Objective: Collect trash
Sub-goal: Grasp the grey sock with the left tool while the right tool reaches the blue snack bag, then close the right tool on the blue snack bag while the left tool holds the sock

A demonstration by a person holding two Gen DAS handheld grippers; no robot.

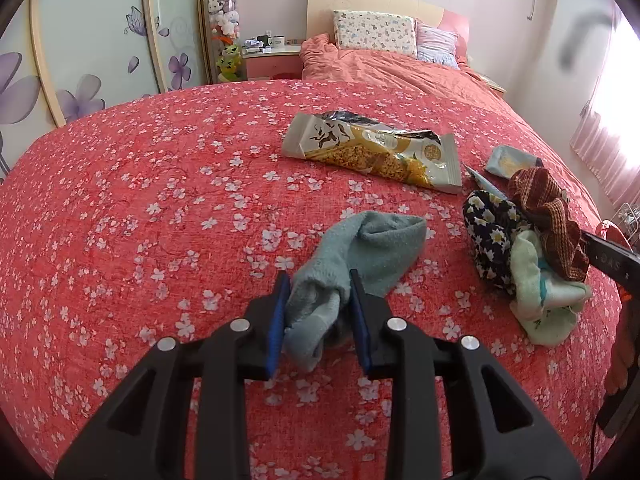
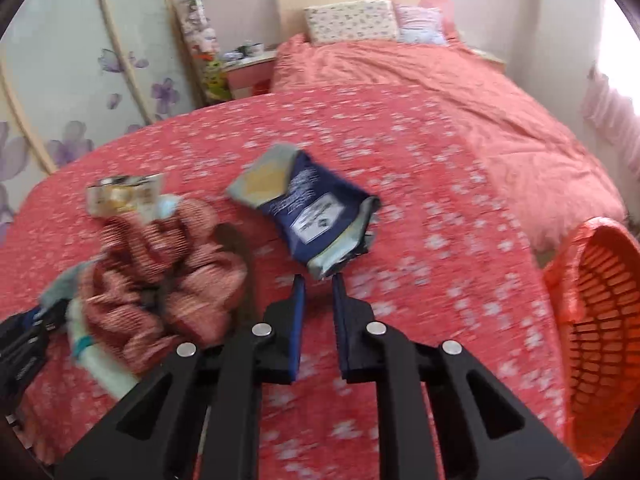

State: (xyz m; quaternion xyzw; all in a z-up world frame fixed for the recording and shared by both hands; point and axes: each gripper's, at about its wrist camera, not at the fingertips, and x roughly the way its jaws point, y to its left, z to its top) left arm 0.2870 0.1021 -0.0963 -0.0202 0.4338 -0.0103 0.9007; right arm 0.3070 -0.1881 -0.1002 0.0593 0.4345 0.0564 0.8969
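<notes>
The trash here is two snack wrappers on a red flowered bedspread (image 1: 140,208). The blue wrapper (image 2: 316,220) is pinched by its crumpled silver end at the tips of the right gripper (image 2: 318,284), whose jaws are drawn narrow on it; the rest of the packet stands up and away from the fingers, above the bedspread. The picture from that wrist is blurred, so how far the wrapper is off the cloth cannot be told. The left gripper (image 1: 318,280) is closed on a light blue sock (image 1: 360,256), the blue pads (image 1: 280,312) pressing the bunched cuff while the foot of the sock lies on the bedspread ahead.

Beyond the sock, further up the bed, the second wrapper, a gold and grey one (image 1: 372,152), lies flat and torn open. To its right sits a heap of cloth: a dark daisy-print piece (image 1: 488,232), a brown striped sock (image 1: 548,216) on top, and a pale green piece (image 1: 540,292) below. In the right wrist view an orange slatted basket (image 2: 600,312) stands off the right edge of the bed. Two pillows (image 1: 396,34) lie at the headboard.
</notes>
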